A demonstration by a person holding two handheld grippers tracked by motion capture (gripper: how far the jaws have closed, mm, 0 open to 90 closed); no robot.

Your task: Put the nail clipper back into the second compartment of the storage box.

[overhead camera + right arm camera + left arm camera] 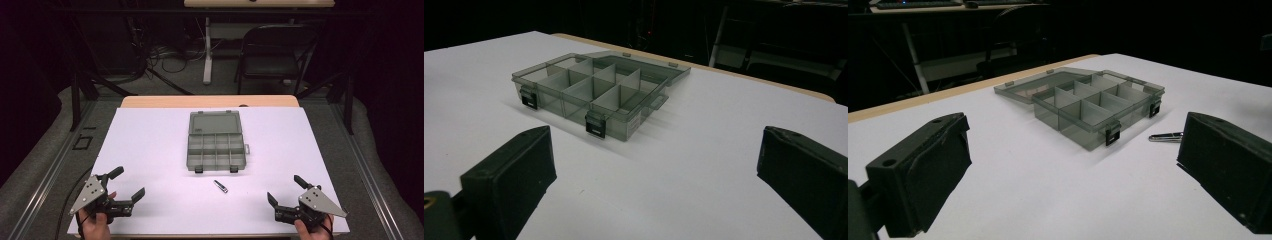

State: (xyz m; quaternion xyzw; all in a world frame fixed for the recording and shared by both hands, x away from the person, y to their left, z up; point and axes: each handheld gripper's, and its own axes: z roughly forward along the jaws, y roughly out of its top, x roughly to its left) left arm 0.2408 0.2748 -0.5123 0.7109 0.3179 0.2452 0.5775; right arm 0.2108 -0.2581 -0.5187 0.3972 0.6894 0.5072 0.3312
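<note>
A smoky grey plastic compartment box [216,149] lies open in the middle of the white table top [150,145], its lid [215,122] laid flat behind it and its cells bare. A small shiny metal piece [220,186] lies just in front of the box. My left gripper [127,184] rests at the near left corner, jaws wide apart with nothing between them. My right gripper [286,190] sits at the near right corner, equally wide and holding nothing. The left gripper view shows the box [1098,105] and the metal piece [1165,136] beyond my left gripper [1075,145]. In the right gripper view the box [594,92] lies beyond my right gripper [656,165].
A black folding chair [277,50] stands behind the table, beside a white desk leg [207,50] and loose cables [165,60] on the floor. The wooden table edge [210,101] shows along the far side. Dark stand legs [80,85] flank the table.
</note>
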